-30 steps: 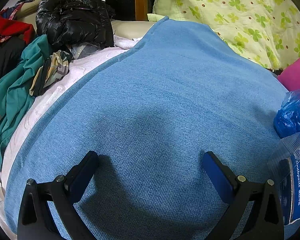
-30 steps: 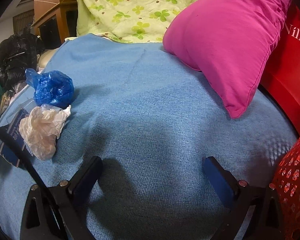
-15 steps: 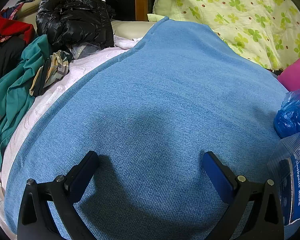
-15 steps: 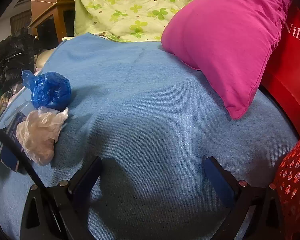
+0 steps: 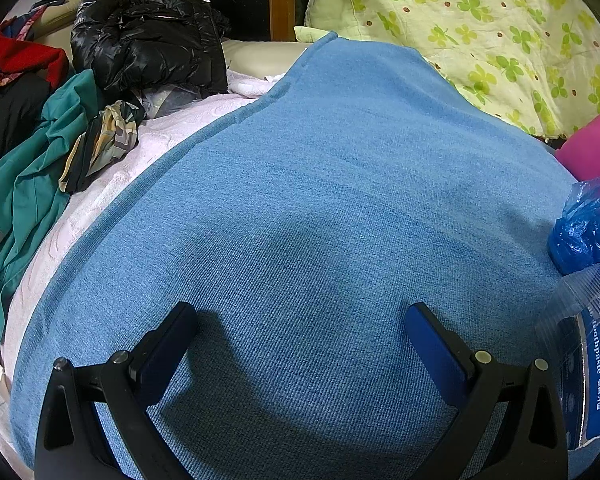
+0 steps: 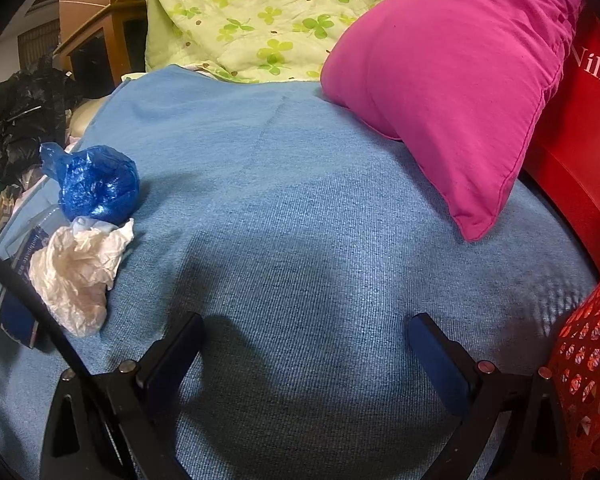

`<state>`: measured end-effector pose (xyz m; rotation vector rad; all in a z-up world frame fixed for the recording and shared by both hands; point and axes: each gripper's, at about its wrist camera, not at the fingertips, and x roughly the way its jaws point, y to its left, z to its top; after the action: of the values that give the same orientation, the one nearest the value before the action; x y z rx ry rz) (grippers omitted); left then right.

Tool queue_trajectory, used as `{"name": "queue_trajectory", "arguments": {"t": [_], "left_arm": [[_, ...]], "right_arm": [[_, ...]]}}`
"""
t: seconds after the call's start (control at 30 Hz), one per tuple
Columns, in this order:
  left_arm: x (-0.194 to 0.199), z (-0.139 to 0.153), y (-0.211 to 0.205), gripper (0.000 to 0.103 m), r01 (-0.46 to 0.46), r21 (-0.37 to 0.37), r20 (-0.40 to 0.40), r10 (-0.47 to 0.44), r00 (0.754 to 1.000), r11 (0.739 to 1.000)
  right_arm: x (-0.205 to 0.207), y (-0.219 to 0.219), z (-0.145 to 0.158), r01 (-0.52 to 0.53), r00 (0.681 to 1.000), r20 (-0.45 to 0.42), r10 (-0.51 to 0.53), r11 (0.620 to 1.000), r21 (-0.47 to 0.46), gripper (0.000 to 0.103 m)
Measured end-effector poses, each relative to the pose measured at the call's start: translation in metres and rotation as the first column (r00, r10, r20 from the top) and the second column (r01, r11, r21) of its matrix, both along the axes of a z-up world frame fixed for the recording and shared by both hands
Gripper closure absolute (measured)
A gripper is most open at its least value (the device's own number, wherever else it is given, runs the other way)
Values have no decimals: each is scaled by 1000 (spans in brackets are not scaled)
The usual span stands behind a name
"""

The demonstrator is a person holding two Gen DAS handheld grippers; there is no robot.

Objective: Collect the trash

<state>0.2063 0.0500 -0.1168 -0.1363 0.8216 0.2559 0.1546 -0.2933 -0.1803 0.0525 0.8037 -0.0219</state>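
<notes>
On the blue blanket (image 6: 300, 220) three pieces of trash lie together at the left of the right wrist view: a crumpled blue plastic bag (image 6: 96, 184), a wad of white paper (image 6: 78, 276) in front of it, and a clear toothpaste package (image 6: 16, 276) under the paper. My right gripper (image 6: 304, 340) is open and empty over bare blanket, to the right of them. In the left wrist view the blue bag (image 5: 588, 228) and the toothpaste package (image 5: 584, 360) sit at the far right edge. My left gripper (image 5: 300, 332) is open over bare blanket with nothing between its fingers.
A pink pillow (image 6: 452, 80) and a green flowered quilt (image 6: 252, 12) lie at the back. A red mesh basket (image 6: 588, 372) stands at the right edge, beside a red box (image 6: 580, 140). A black jacket (image 5: 148, 44) and teal clothes (image 5: 24, 184) are piled at the left.
The right wrist view has shifted slightly, so the trash now sits a little nearer its middle. The left gripper has not moved. Both grippers remain open.
</notes>
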Motion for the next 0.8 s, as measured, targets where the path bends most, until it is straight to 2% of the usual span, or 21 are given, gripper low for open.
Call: {"name": "queue_trajectory", "arguments": {"t": [0.4,0.63,0.8], "left_arm": [[0,0,1,0,0,0,0,0,1000,1000],[0,0,1,0,1,0,0,-1,1000,1000],[0,0,1,0,1,-1,-1,-1,1000,1000]], "right_arm": [[-14,2,1,16,1000,6,-16,1000,11,0],[-21,5,5,36,998,-53,-36,999,-7,0],[-37,8,20,11,994,-106,-6,999,48,0]]}}
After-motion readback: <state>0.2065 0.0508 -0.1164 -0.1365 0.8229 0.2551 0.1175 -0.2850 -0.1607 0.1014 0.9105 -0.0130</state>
